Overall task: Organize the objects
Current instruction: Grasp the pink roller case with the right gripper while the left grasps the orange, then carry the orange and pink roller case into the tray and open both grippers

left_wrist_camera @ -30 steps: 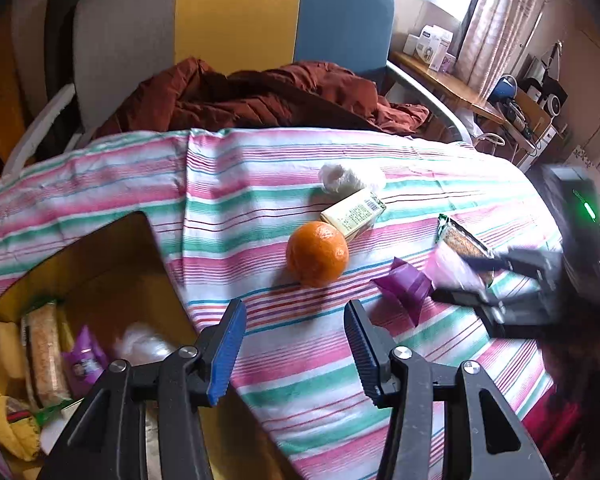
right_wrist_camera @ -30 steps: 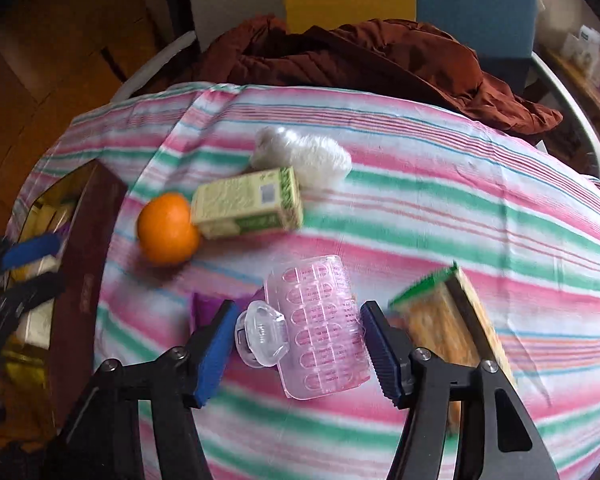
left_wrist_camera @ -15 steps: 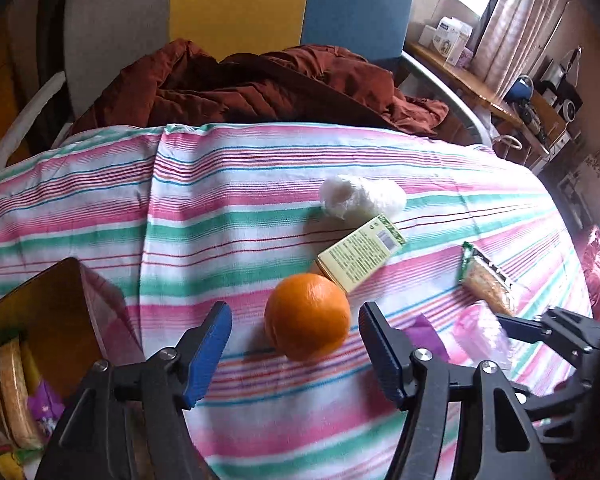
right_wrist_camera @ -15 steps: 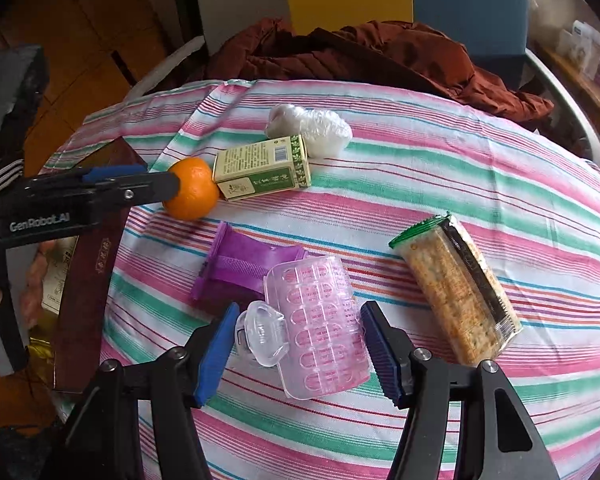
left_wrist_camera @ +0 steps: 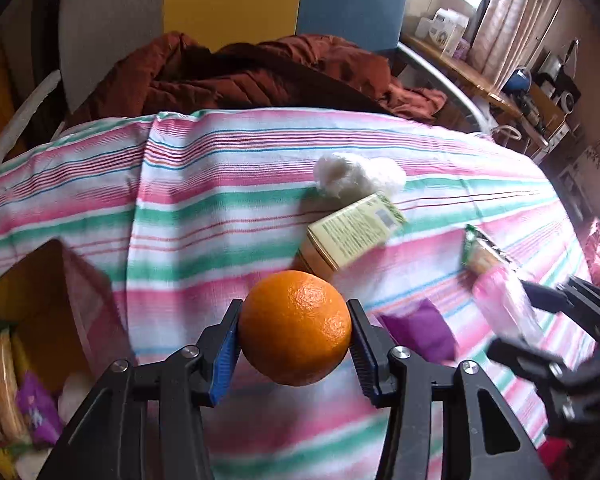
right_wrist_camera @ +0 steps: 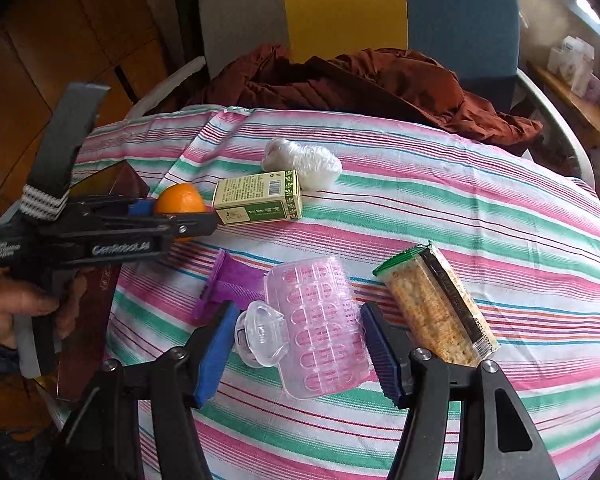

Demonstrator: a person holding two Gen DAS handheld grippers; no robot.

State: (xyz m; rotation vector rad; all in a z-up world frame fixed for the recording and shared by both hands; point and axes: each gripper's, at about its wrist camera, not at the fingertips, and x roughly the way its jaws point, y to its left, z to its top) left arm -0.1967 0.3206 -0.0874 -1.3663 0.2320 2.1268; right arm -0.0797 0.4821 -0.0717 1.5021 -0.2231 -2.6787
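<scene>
A cloth (right_wrist_camera: 440,200) in pink, green and white stripes covered the table, its weave creased into a fold at the far left. Behind the cloth stood a chair (right_wrist_camera: 340,4) with grey, yellow and blue panels, a rumpled rust-brown quilted jacket (right_wrist_camera: 360,80) heaped on its seat; a window with pale curtains and a cluttered wooden shelf lay off to the right. Left of the cloth's near edge sat an open box (left_wrist_camera: 32,280), glossy yellow inside, with wrapped snacks in it. The left gripper (left_wrist_camera: 295,330) was closing its jaws on a round, dimpled orange (left_wrist_camera: 296,326), both pads against its skin, near the cloth's left side. Just beyond the orange lay a pale green carton (right_wrist_camera: 260,198), touching a white crinkled plastic bundle (right_wrist_camera: 304,160). The right gripper (right_wrist_camera: 300,346) clamped a clear pink ribbed plastic case (right_wrist_camera: 320,320) over the cloth's near middle. A purple comb (right_wrist_camera: 228,284) lay just behind the case, and a long cracker pack (right_wrist_camera: 436,304) in clear wrap lay to its right.
</scene>
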